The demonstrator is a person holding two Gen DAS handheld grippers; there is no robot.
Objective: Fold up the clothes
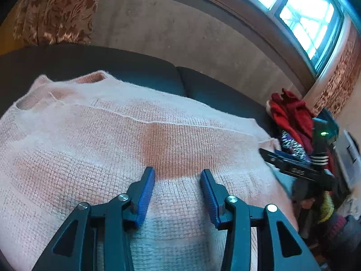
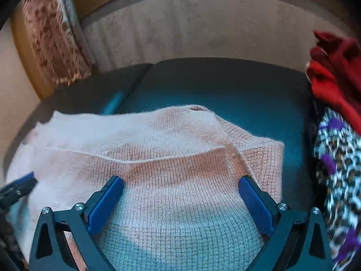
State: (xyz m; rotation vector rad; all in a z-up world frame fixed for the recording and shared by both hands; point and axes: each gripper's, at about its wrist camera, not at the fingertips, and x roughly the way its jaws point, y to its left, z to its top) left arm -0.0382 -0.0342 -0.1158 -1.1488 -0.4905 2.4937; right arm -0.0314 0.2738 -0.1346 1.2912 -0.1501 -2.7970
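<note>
Two grippers, the left gripper point(image 1: 177, 172) and right gripper point(image 2: 181, 181), are held apart and empty over the pink sweater point(image 1: 112, 135), which is spread on the dark sofa point(image 1: 135, 72). A fold is being lined up; next, an edge should be pinched.

Pink sweater point(image 1: 112, 135): coarse, fuzzy knit. Sofa point(image 2: 225, 85): dark matt cloth. Left gripper point(image 1: 177, 174): matt black plastic, ribbed blue pads point(image 1: 146, 194), shiny metal pins. Curtain point(image 1: 56, 9): patterned woven fabric.

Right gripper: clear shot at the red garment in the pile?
Probably yes. The right gripper hangs open and empty over the pink sweater; the red garment lies on top of the pile off to its right, with only bare teal cushion between.
</note>
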